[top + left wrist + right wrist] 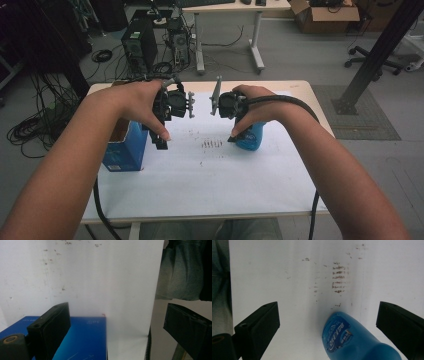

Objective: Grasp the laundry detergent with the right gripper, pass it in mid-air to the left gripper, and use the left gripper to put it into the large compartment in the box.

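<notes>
Counter (300,95) under smudged white sheet (210,175); blue box (127,150) left of smudges (212,144), blue bottle (252,137) right.

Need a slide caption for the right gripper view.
Right tool, jaws wide open, hovers above a blue bottle lying on the smudged white table sheet.

Both forearms reach forward from the bottom of the high view and angle inward, so the two hands sit near each other over the middle of the surface. The left hand (145,107) wraps around the left gripper (112,322), which points down with its jaws wide apart. The right hand (257,110) grasps the right gripper (328,322), tilted downward, jaws spread wide with nothing pressed between them.
</notes>
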{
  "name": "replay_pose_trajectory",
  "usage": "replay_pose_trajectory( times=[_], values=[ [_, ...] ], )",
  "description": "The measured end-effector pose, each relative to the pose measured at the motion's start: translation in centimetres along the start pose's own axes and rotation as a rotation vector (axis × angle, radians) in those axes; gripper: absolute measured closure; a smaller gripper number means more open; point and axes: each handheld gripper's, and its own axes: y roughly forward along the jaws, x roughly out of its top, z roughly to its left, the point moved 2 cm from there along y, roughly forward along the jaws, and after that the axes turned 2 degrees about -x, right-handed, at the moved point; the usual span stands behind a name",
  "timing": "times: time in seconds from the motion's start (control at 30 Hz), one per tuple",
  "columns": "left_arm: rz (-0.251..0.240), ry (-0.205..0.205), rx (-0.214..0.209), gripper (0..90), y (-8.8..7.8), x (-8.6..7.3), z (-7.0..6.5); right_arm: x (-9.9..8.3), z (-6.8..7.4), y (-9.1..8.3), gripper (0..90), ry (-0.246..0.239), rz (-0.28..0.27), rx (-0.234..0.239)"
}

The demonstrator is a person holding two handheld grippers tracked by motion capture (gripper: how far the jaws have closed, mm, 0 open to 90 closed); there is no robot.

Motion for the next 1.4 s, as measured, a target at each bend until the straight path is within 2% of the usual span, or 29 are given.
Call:
replay_pose_trajectory(
  times=[0.13,0.17,0.23,0.47,0.7,0.9,1.03,1.07,1.1,1.4],
  values=[
    [-0.005,-0.003,0.003,7.4,0.0,0.1,0.0,-0.3,1.5,-0.1,5.0,-0.035,-0.007,-0.004],
    [-0.005,-0.003,0.003,7.4,0.0,0.1,0.0,-0.3,1.5,-0.1,5.0,-0.035,-0.007,-0.004],
    [0.003,0.002,0.002,7.4,0.1,0.1,0.0,-0.7,2.7,-0.1,5.0,-0.054,-0.017,-0.005],
    [-0.005,-0.013,-0.008,7.4,0.4,-0.1,0.1,-2.0,4.7,-0.5,4.9,-0.07,-0.042,-0.016],
    [-0.001,-0.017,-0.013,7.4,0.6,-0.1,0.1,-3.9,6.5,-0.5,4.9,-0.043,-0.098,-0.032],
    [0.0,-0.019,-0.015,7.5,0.4,0.0,0.0,-5.4,7.4,-0.2,4.7,-0.022,-0.141,-0.037],
    [0.0,-0.025,-0.016,7.5,0.4,-0.1,0.0,-7.0,8.4,0.3,4.5,0.013,-0.174,-0.044],
    [-0.001,-0.025,-0.015,7.5,0.3,-0.1,0.1,-7.1,8.6,0.5,4.6,0.014,-0.199,-0.052],
    [-0.002,-0.025,-0.014,7.5,0.4,-0.1,0.1,-7.4,8.9,0.5,4.6,0.019,-0.19,-0.047],
    [0.006,-0.018,-0.025,7.7,0.5,0.1,0.2,-9.8,9.8,0.9,4.5,0.072,-0.255,-0.073]
  ],
)
